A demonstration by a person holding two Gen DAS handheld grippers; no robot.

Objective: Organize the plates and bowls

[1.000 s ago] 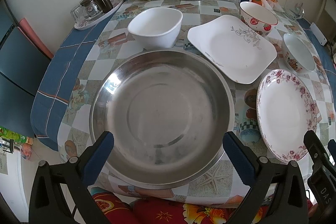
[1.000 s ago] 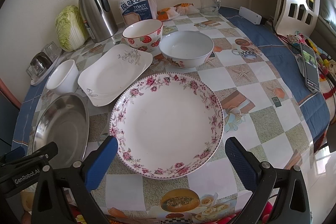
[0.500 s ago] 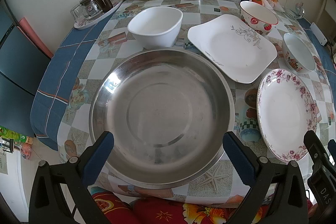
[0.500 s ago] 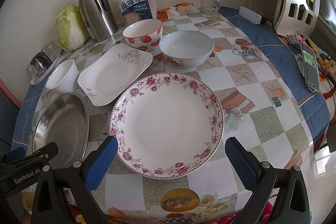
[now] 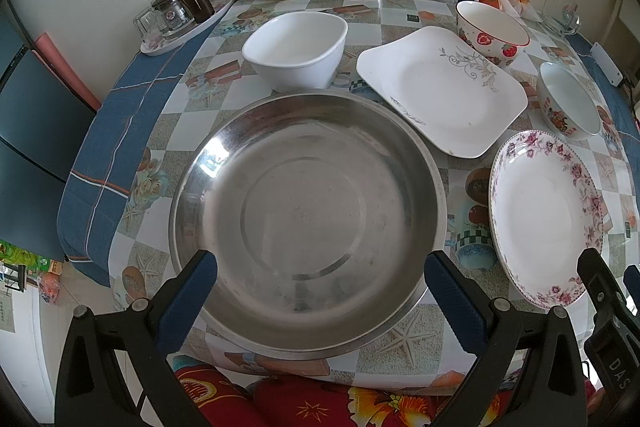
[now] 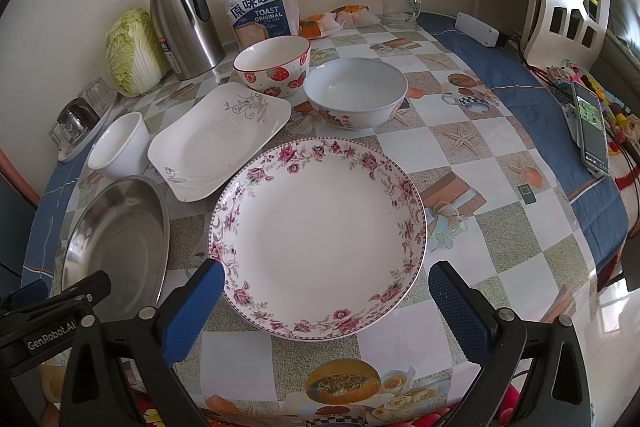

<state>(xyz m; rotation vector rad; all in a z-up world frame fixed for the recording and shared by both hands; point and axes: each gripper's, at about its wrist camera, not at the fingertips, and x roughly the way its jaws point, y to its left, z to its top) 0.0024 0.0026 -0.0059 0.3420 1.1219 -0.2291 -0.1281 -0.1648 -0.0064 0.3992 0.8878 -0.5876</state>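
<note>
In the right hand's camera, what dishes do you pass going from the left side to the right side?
Metal basin → small white bowl → square white plate → strawberry bowl → flowery round plate → pale bowl with a painted side.

Home dining corner: patterned tablecloth [image 6: 472, 155], cabbage [image 6: 134, 53] upper left, thermos [image 6: 182, 21], toast bag [image 6: 260, 15], phone [image 6: 591, 125] at right.
</note>
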